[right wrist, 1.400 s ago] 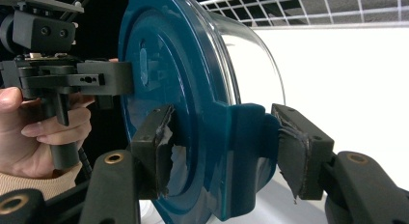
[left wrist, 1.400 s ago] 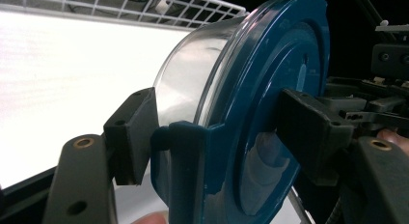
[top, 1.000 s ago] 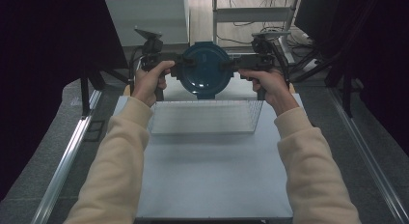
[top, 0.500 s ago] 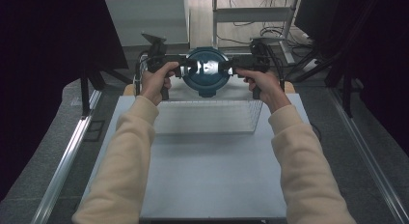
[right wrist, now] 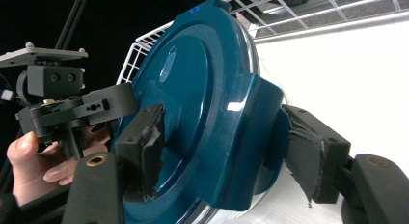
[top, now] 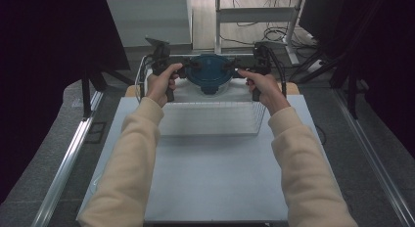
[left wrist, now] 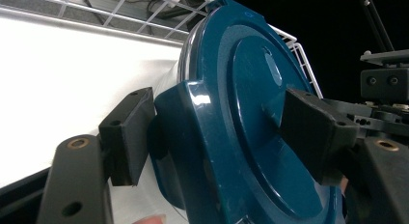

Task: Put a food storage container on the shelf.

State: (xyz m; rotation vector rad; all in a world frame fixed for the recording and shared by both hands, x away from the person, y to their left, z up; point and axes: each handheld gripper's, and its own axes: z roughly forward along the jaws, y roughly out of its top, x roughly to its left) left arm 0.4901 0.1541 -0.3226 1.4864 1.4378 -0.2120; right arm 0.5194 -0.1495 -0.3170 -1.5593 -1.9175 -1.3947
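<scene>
Table: pale work surface, bare in the near half; the person's cream sleeves cross it from the near edge.
Wire basket: white wire rack on the far half of the table; its rim sits just under the two grippers.
Teal-lidded container: round, clear-walled pot with a dark teal lid and a side handle tab on each flank. It hangs tipped on edge between the grippers, over the far part of the wire basket; whether its lower edge touches the basket floor I cannot tell.
Lid: glossy, with a raised centre disc; it looks seated on the pot.
Left gripper: jaws astride the near handle tab, one pad on the lid face, the other behind the tab. The pad behind the tab meets it; a pinch on the container, as far as the left gripper view shows.
Right gripper: jaws have just been opening, with the opposite handle tab between them. The frayed pad behind the tab stands a little off the plastic, so the hold looks slack or released.
Step in hand (judgement): setting the container down into the basket.
Doing it well: let the pot rest fully on the wire before either side lets go, so it cannot roll on its edge. Release both sides evenly. Draw the jaws straight outward along the tabs so the pads do not snag the lid rim.
</scene>
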